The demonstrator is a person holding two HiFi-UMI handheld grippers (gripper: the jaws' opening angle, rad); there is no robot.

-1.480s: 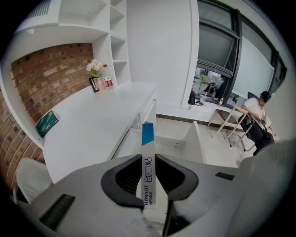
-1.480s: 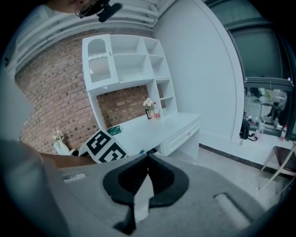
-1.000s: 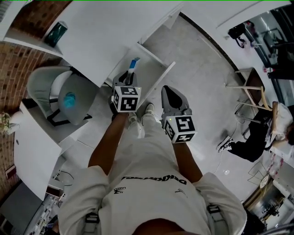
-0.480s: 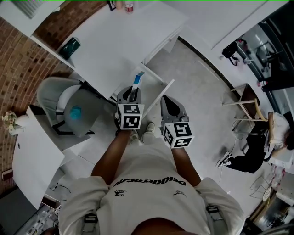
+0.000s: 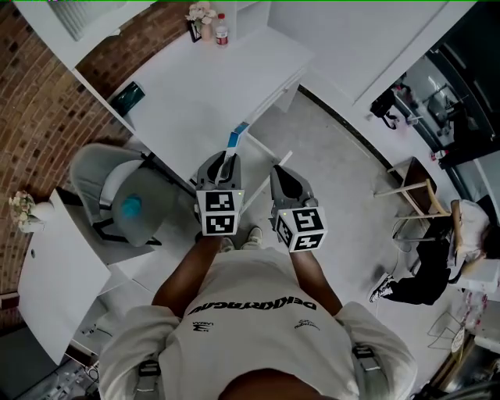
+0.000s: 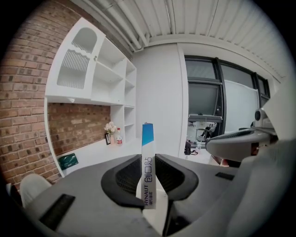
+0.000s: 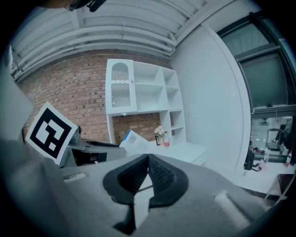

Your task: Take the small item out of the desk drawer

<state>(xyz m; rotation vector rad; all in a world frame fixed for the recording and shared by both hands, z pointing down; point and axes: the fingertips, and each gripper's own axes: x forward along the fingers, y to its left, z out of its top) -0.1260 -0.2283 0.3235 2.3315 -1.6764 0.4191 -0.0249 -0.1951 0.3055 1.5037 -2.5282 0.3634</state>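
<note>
My left gripper (image 5: pixel 225 162) is shut on a slim white box with a blue end (image 5: pixel 233 141), held up over the front edge of the white desk (image 5: pixel 211 74). In the left gripper view the box (image 6: pixel 147 157) stands upright, pinched between the black pads of the left gripper (image 6: pixel 148 158). My right gripper (image 5: pixel 280 169) hovers beside it on the right, shut and with nothing in it. Its pads meet at the tips in the right gripper view (image 7: pixel 148 158), where the box (image 7: pixel 134 140) also shows. The drawer's white front (image 5: pixel 271 162) peeks out between the grippers; its inside is hidden.
A grey chair (image 5: pixel 101 183) with a teal thing on its seat stands left of the desk. A green box (image 5: pixel 126 98), flowers (image 5: pixel 200 13) and a bottle (image 5: pixel 222 31) sit on the desk. A wooden stool (image 5: pixel 410 195) and a seated person (image 5: pixel 437 262) are at the right.
Both grippers have risen. The left one has carried the box up from the open drawer to above the desk's edge, and the drawer now lies mostly hidden beneath them.
</note>
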